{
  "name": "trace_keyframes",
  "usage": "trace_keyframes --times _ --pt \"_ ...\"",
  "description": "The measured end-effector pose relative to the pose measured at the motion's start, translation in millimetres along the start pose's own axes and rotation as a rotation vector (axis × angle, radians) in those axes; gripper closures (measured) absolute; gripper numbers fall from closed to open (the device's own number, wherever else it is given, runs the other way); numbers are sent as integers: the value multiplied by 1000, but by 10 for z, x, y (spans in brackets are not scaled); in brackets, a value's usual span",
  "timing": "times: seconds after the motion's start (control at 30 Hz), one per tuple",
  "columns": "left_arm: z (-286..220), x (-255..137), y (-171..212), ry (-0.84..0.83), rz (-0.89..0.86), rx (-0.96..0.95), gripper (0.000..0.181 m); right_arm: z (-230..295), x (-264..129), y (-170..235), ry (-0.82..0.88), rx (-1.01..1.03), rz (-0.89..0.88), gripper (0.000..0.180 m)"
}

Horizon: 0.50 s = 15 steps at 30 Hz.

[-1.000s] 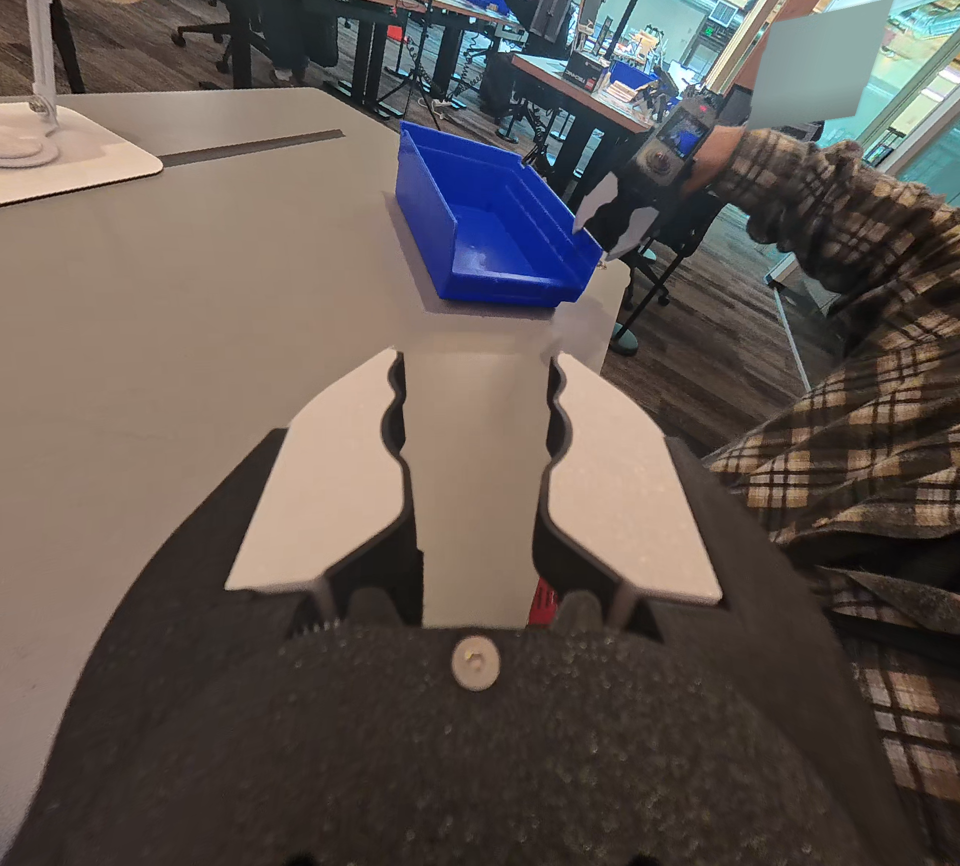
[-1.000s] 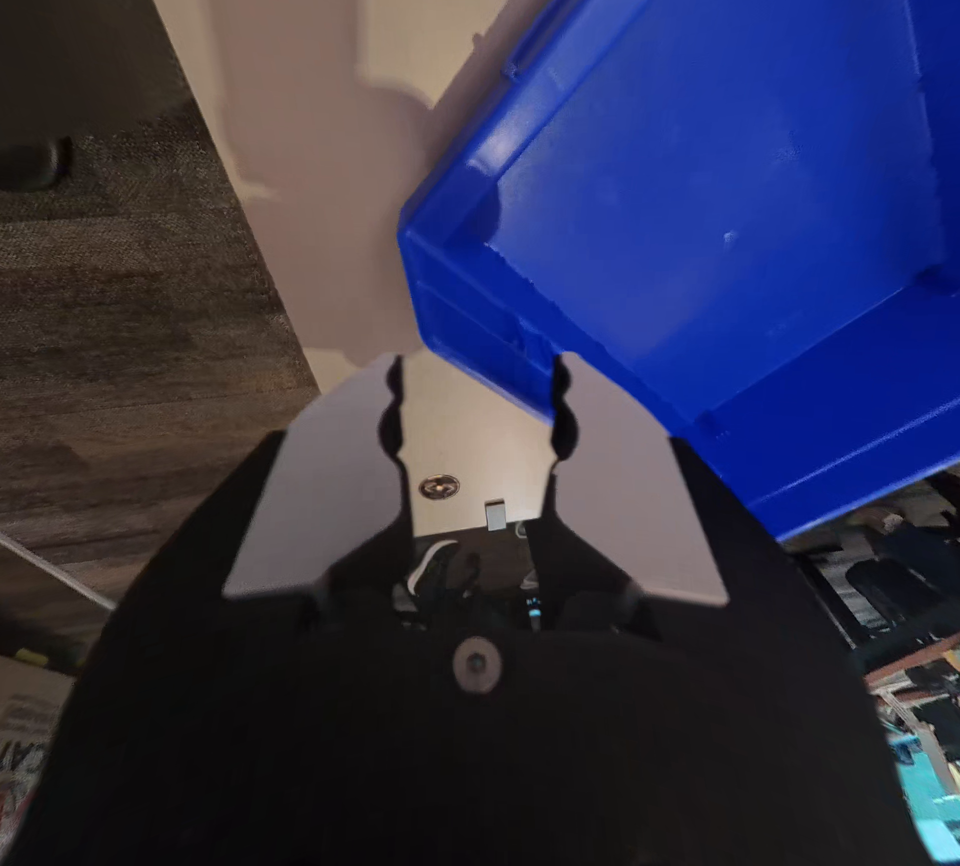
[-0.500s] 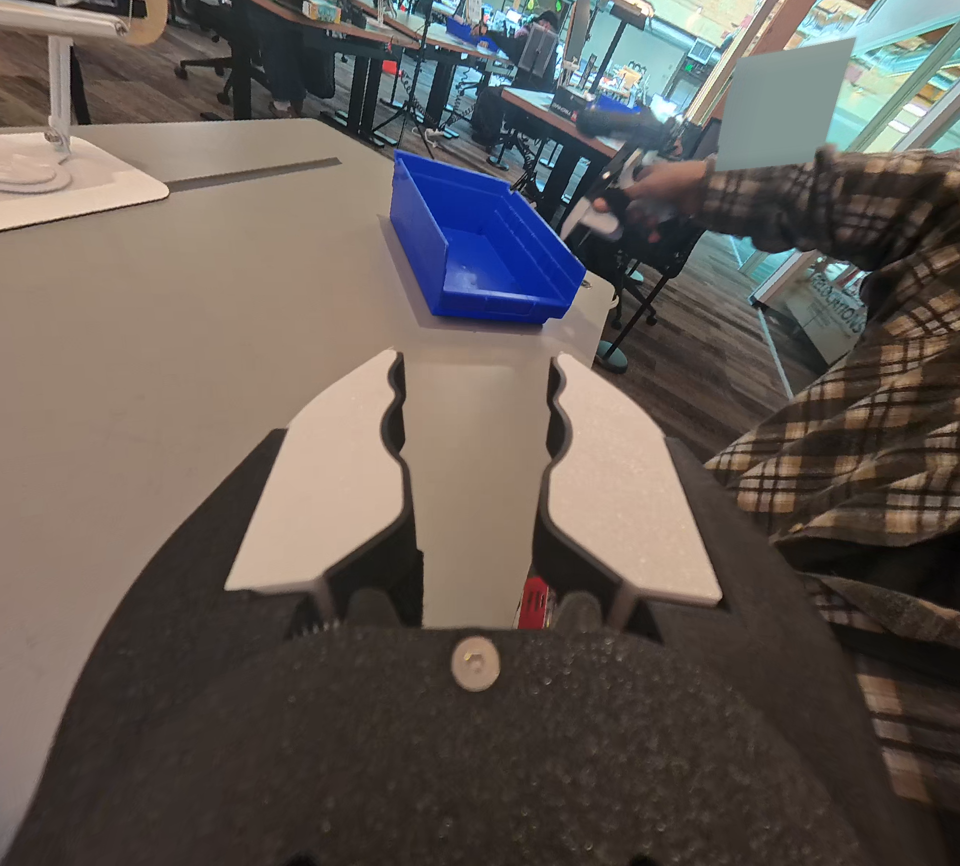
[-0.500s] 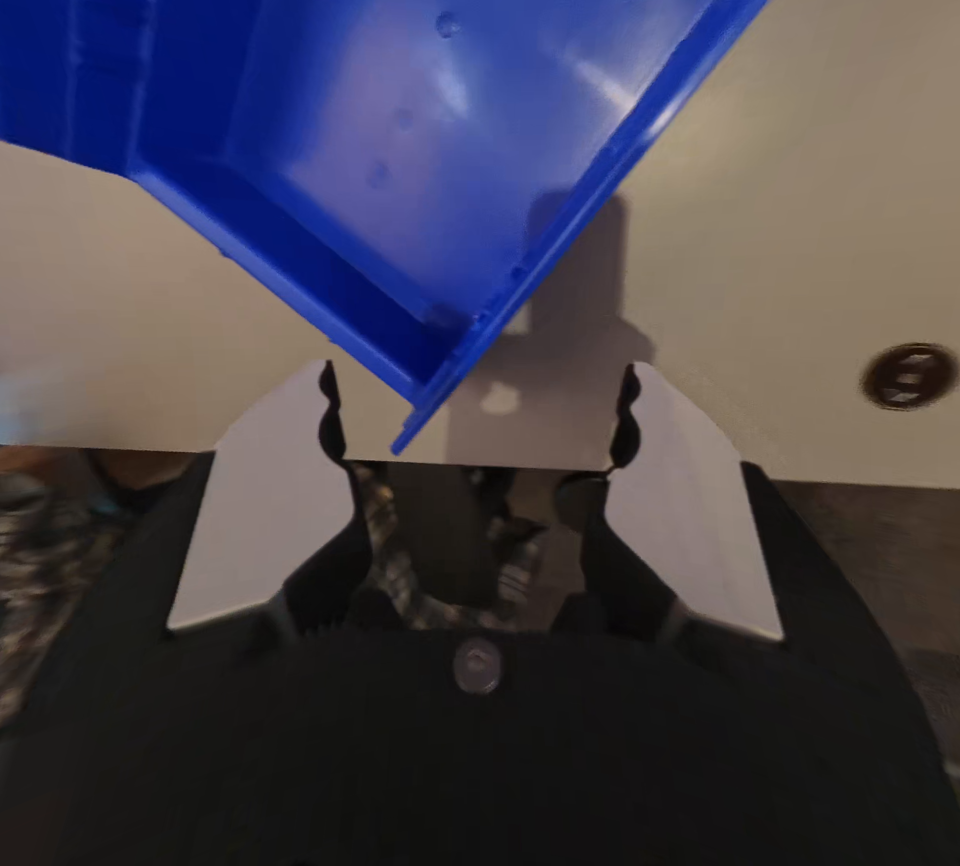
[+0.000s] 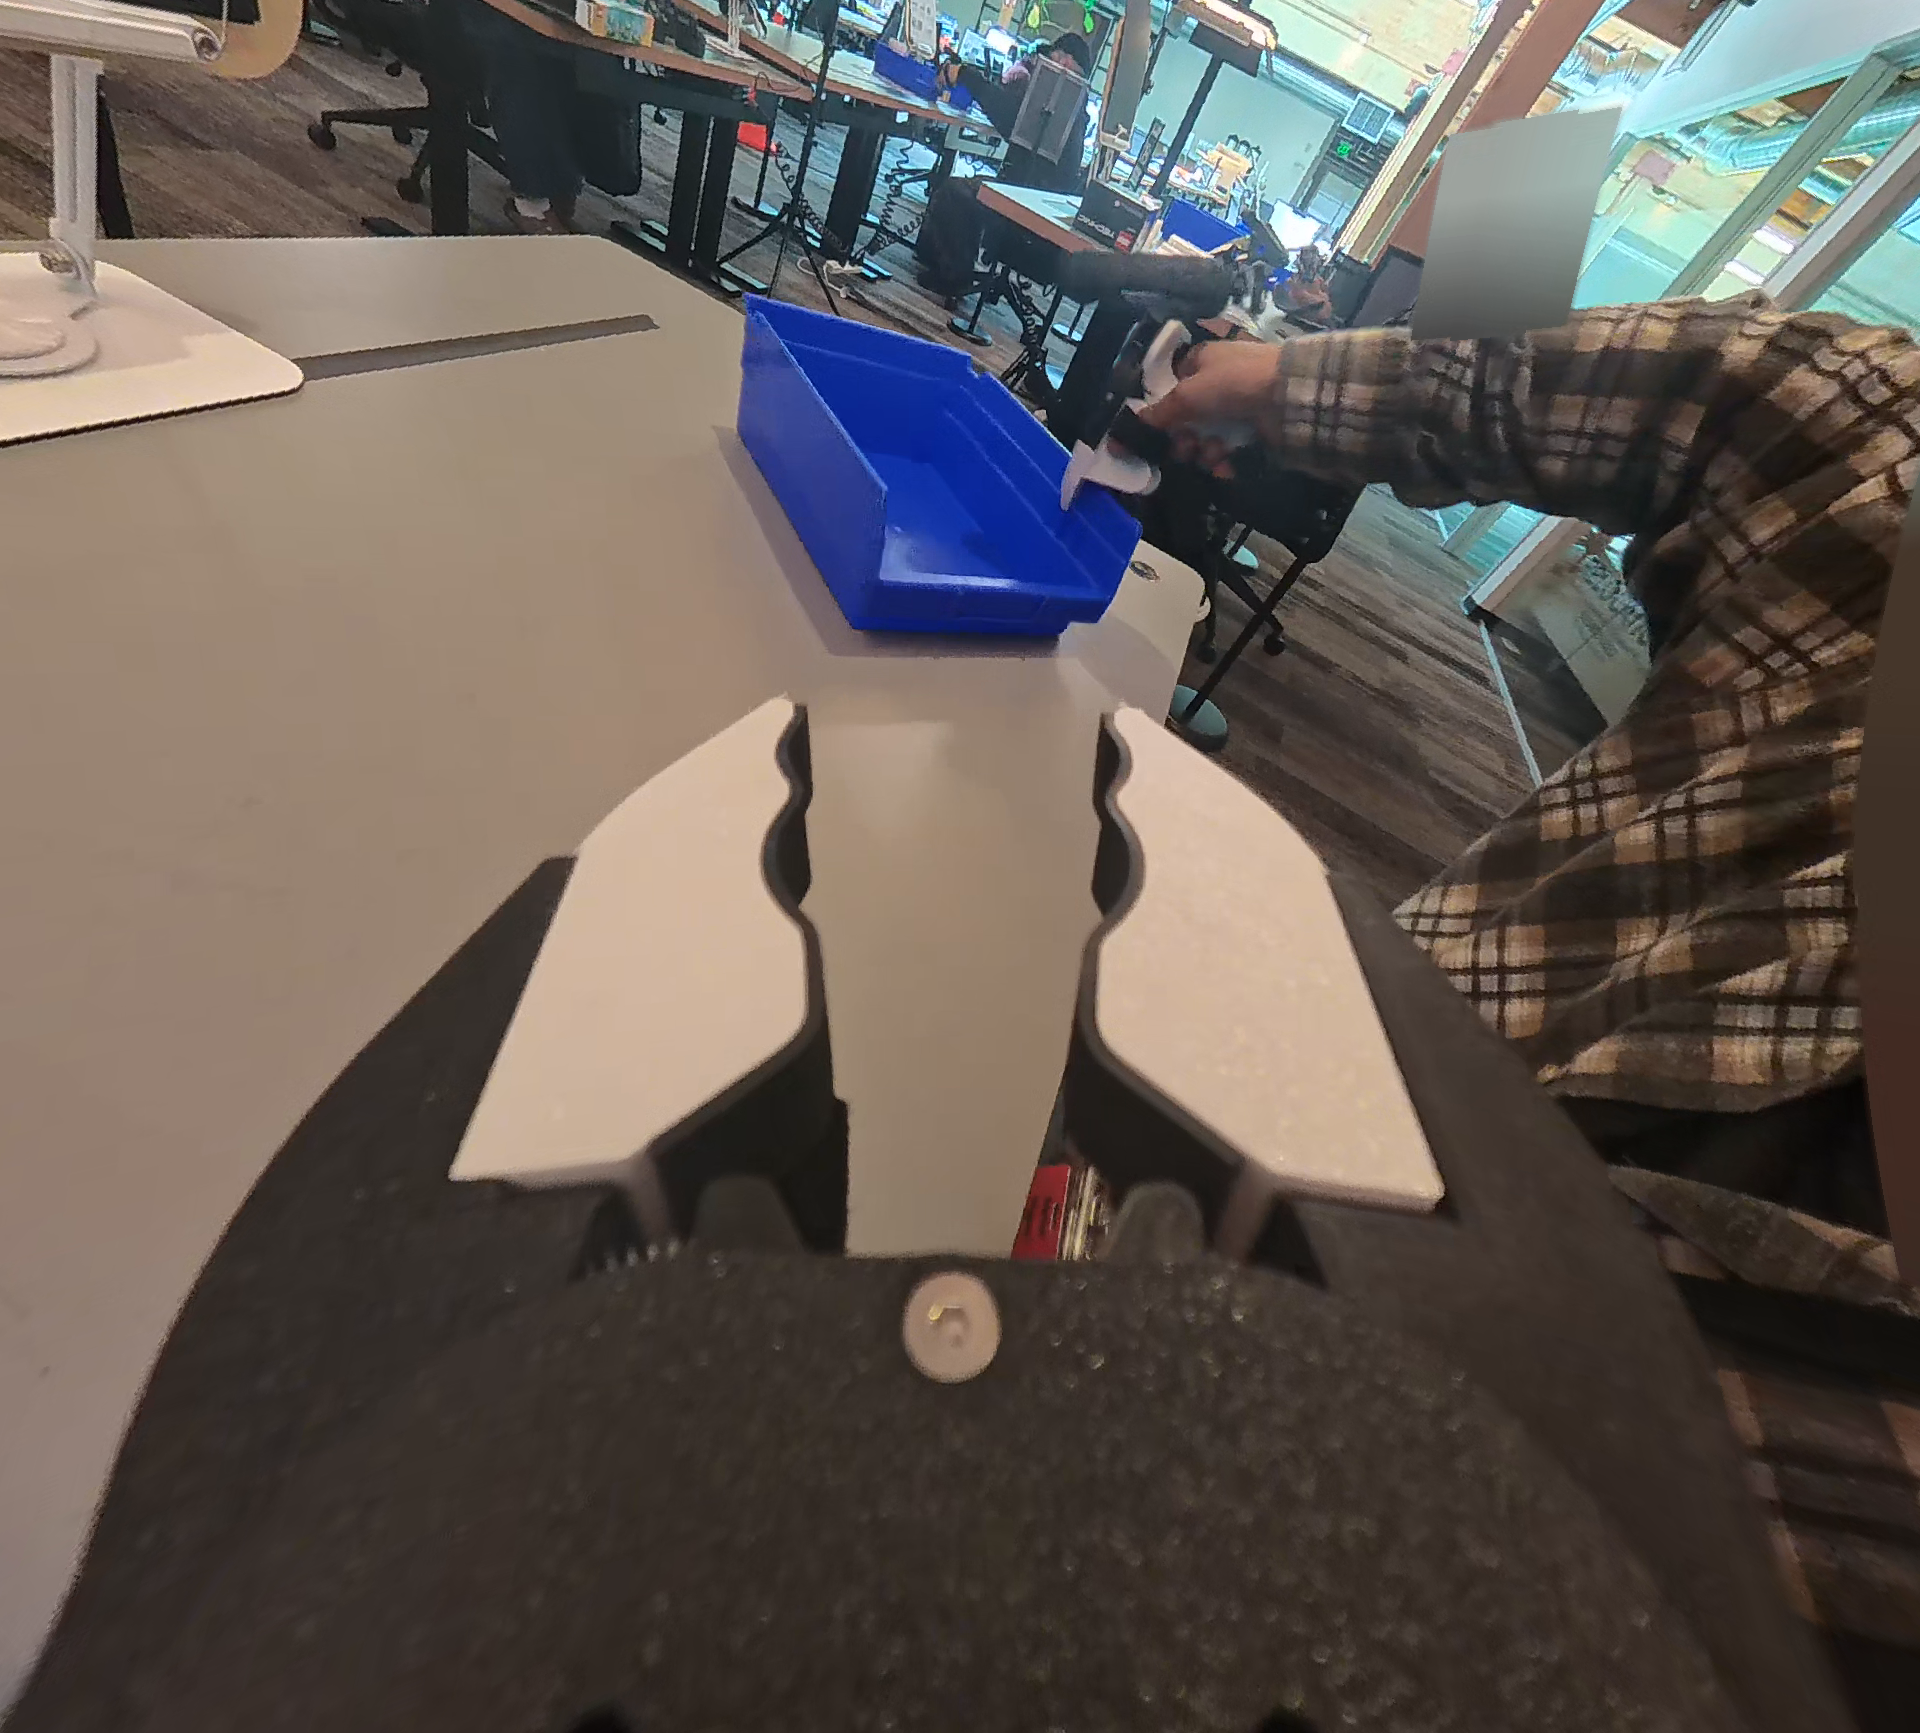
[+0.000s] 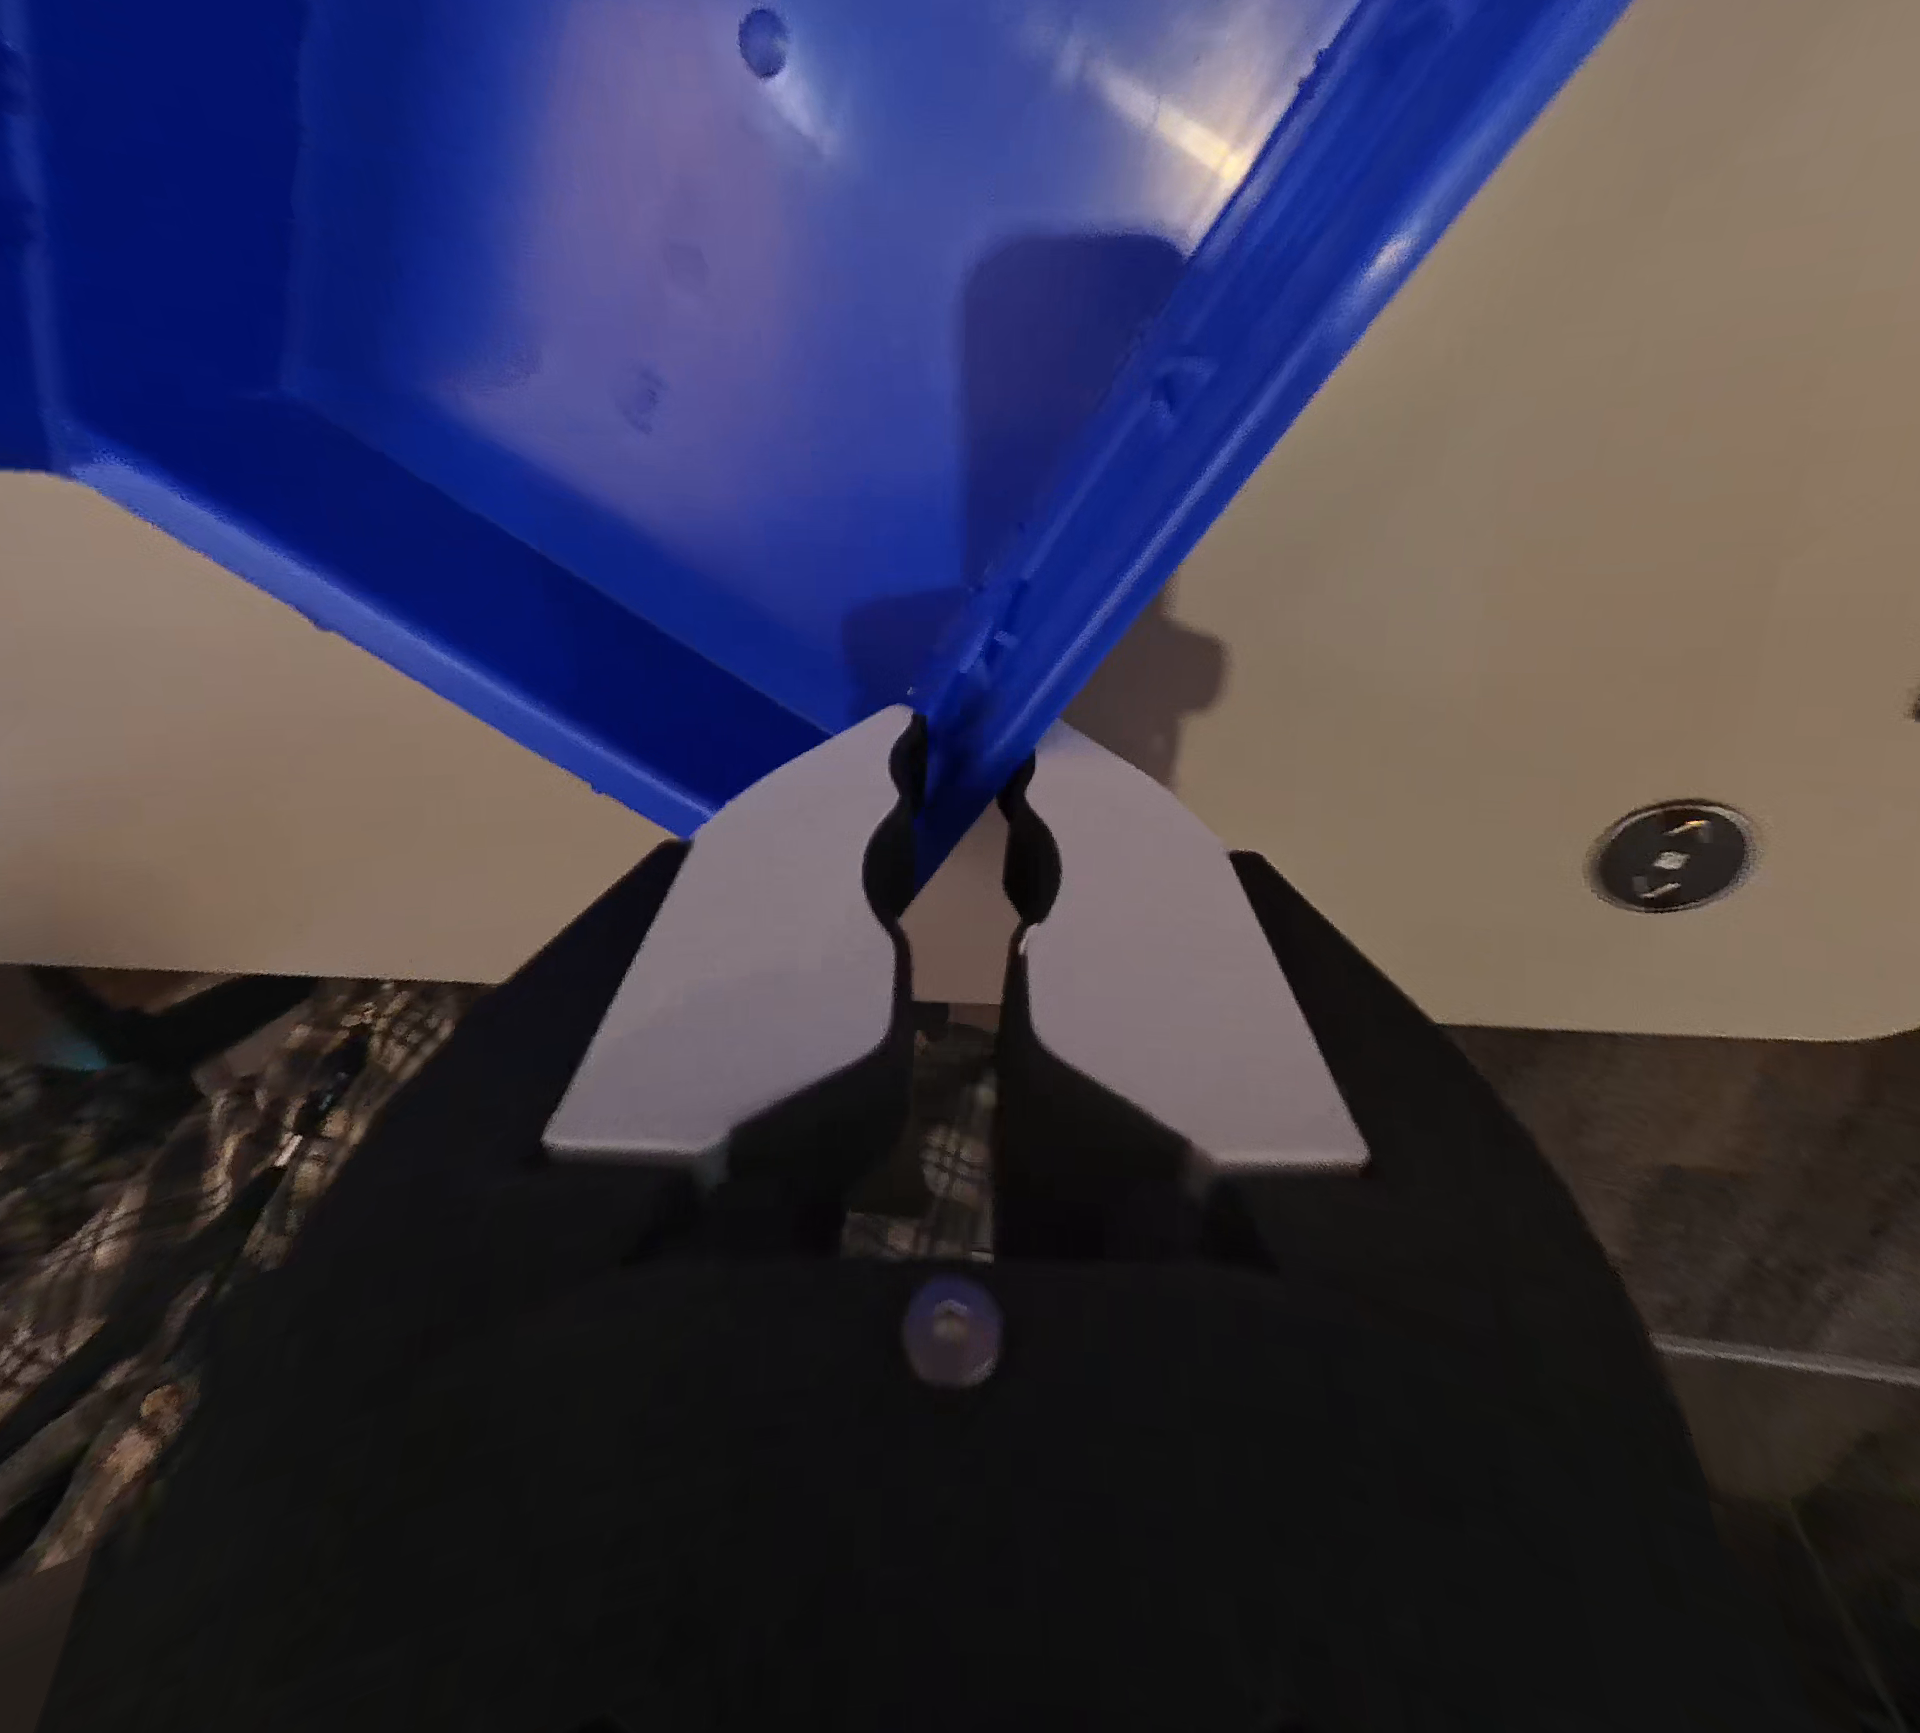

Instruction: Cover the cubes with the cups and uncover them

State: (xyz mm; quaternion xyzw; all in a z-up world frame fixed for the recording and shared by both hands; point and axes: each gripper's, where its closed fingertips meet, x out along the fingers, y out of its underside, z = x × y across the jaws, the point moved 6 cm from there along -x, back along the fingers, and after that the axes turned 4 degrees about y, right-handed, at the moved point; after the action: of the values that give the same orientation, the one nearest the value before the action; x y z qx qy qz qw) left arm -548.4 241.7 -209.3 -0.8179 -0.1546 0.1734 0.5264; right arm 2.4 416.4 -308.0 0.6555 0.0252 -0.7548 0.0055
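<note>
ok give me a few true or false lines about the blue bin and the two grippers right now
1. The right gripper is closed on a side wall of the blue bin. True.
2. The left gripper holds a cup. False: it is open and empty, above the table.
3. The bin has cubes in it. False: its visible inside is bare.
4. The bin sits near the table's corner. True.
5. The person wears a plaid sleeve. True.
</note>
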Motion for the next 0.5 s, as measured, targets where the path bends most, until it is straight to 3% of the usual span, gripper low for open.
trace_keyframes --times 0.5 --pt "146 214 138 19 65 -46 130 -844 -107 -581 96 -31 29 175"
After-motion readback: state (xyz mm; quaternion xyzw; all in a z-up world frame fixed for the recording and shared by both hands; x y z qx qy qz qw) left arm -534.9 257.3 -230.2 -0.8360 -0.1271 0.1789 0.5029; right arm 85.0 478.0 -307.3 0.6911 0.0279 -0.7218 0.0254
